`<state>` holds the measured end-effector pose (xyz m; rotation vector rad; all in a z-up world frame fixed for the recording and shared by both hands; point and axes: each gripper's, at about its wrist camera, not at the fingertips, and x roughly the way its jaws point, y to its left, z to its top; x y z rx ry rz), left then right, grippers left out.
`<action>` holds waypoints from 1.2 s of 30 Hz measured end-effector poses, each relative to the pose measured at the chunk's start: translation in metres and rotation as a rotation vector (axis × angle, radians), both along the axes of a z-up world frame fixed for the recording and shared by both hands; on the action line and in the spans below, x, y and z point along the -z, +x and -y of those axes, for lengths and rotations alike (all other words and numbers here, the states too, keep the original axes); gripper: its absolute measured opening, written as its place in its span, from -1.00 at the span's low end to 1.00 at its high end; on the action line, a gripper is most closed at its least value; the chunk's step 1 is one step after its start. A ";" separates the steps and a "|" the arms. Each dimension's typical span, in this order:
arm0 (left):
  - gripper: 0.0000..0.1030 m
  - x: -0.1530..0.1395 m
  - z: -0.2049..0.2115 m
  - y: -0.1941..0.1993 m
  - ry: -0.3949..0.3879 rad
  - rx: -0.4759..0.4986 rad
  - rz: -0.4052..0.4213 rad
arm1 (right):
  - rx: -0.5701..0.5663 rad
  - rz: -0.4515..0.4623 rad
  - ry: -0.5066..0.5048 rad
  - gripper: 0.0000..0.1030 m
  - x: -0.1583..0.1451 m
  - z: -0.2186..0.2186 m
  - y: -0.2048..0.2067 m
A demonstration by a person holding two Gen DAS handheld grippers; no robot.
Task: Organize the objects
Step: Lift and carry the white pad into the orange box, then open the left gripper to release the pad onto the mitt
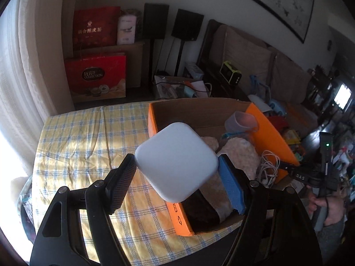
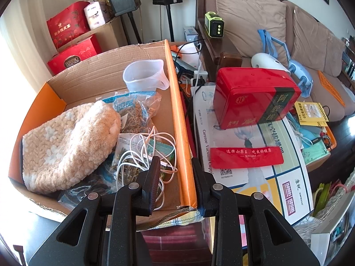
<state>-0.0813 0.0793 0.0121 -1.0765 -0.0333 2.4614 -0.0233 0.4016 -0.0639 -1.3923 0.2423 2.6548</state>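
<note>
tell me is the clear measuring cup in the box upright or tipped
Tipped: the clear measuring cup leans against the cardboard box back wall, mouth visible, empty.

A yellow checked cloth (image 1: 88, 137) covers the table; the orange-edged cardboard box (image 1: 153, 119) sits directly on it.

Black left gripper (image 1: 177, 173) with silver screws, one blue pad.

Daylight from a window (image 1: 8, 133) left of the jaws blew out both frames' left edges; fisheye bending darkened the corners, focus stayed sharp.
</note>
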 end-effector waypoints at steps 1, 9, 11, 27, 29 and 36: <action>0.41 0.001 -0.007 0.002 -0.003 0.012 0.001 | 0.000 0.000 0.000 -0.44 0.000 0.000 0.000; 0.41 0.024 -0.053 0.004 -0.024 0.105 0.060 | -0.001 -0.002 -0.009 -0.44 0.000 0.001 -0.001; 0.41 0.030 -0.062 0.005 -0.040 0.117 0.066 | -0.001 -0.004 -0.009 -0.44 0.000 0.001 -0.002; 0.77 0.036 -0.054 -0.007 0.009 0.093 0.124 | 0.001 -0.003 -0.013 -0.44 -0.001 0.001 -0.001; 0.77 0.034 -0.051 -0.008 0.008 0.085 0.125 | 0.000 -0.004 -0.013 -0.43 -0.001 0.001 -0.001; 0.80 0.029 -0.041 0.001 -0.014 0.055 0.083 | 0.002 -0.005 -0.013 -0.43 -0.001 0.002 -0.001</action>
